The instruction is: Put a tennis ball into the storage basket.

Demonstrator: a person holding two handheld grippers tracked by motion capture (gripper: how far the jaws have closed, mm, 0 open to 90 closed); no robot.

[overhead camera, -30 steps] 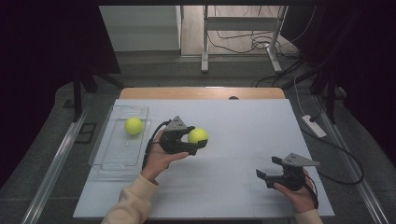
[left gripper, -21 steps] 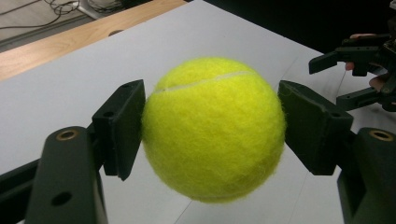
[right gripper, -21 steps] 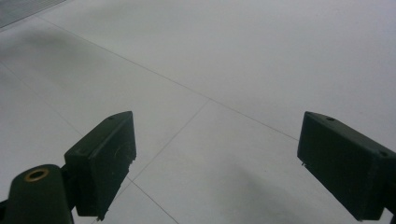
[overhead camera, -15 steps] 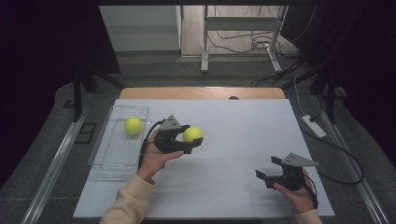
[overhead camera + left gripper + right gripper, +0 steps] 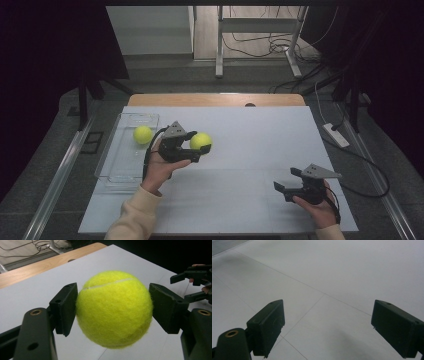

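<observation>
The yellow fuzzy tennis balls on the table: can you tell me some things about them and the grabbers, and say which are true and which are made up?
1. The left gripper squeezes a yellow fuzzy tennis ball between its jaws. True.
2. That ball rests on the white table. False: in the left gripper view it is held clear of the surface.
3. A second yellow tennis ball lies in the clear plastic tray. True.
4. The right gripper holds a ball too. False: its jaws stand open with only table between them.
5. The tray sits at the table's right side. False: it is at the left.
</observation>
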